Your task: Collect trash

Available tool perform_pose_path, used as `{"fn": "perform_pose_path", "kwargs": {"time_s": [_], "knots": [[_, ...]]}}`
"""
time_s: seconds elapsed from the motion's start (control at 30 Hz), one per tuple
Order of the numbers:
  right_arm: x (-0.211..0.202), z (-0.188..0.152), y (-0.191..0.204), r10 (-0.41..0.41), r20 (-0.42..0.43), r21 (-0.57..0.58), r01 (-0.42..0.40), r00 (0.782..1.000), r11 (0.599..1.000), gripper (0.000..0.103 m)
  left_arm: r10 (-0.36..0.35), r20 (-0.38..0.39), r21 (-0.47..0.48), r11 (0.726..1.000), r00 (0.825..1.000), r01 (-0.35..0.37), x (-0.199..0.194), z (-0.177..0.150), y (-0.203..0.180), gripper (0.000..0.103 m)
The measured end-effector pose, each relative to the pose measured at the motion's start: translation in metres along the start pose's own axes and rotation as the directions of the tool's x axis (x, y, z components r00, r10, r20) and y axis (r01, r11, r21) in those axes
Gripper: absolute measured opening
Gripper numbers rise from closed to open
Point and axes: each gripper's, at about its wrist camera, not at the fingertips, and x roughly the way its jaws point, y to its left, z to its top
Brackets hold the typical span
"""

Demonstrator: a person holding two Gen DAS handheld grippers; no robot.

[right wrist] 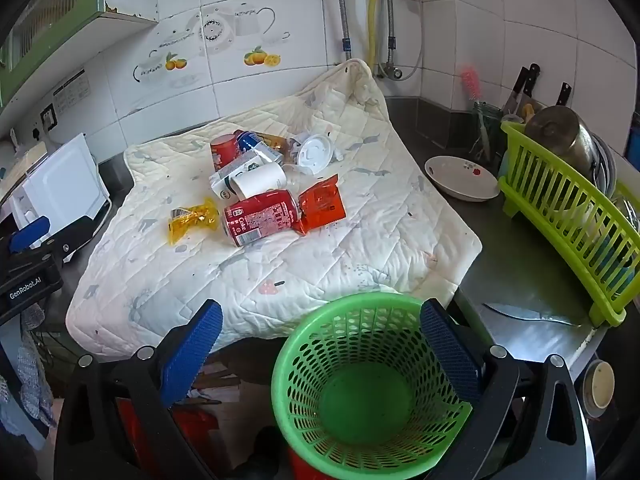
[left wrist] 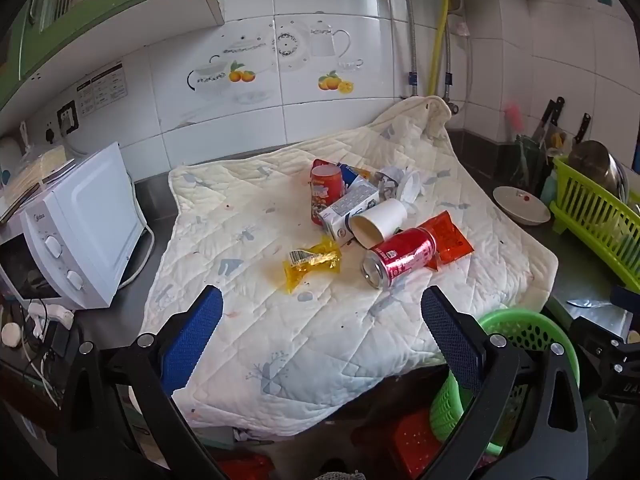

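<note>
Trash is heaped near the middle of a quilted cloth (right wrist: 360, 236) spread over the table. The red can (right wrist: 260, 216) lies on its side at the front of the heap, long axis slanting, its open end turned toward the left front in the left wrist view. Just behind the can a white paper cup (right wrist: 260, 180) lies tipped, mouth facing left front, against a carton (left wrist: 348, 208). A yellow wrapper (right wrist: 192, 218) is seen left of the can, an orange pouch (right wrist: 320, 204) touching its right end. Items behind the carton are overlapped and hard to make out. A green basket (right wrist: 372, 392) sits below the cloth's front edge.

Left gripper (left wrist: 322, 336): jaws spread, nothing between. Right gripper (right wrist: 320, 340): jaws spread, hanging above the basket.
</note>
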Motion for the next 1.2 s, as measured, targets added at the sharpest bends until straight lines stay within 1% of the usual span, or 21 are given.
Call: {"fn": "perform_pose_path", "kwargs": {"time_s": [0.03, 0.43, 0.53, 1.2], "knots": [[-0.0006, 0.0, -0.0006, 0.003, 0.01, 0.005, -0.003, 1.0, 1.0, 0.096, -0.005, 0.0, -0.001, 1.0, 1.0, 0.005, -0.0001, 0.0, 0.0001, 0.098], [0.0007, 0.0052, -0.0027, -0.004, -0.003, 0.008, 0.004, 1.0, 1.0, 0.096, 0.001, -0.004, 0.002, 1.0, 1.0, -0.001, 0.0002, 0.0002, -0.0001, 0.098], [0.0016, 0.0029, 0.0012, -0.004, -0.004, 0.002, 0.004, 1.0, 1.0, 0.096, 0.002, -0.007, -0.003, 1.0, 1.0, -0.002, -0.0017, 0.0068, -0.0024, 0.098], [0.0004, 0.0039, 0.0022, 0.001, 0.007, 0.008, -0.001, 1.0, 1.0, 0.096, 0.001, 0.004, 0.001, 1.0, 1.0, -0.001, -0.0013, 0.005, -0.0015, 0.098]]}}
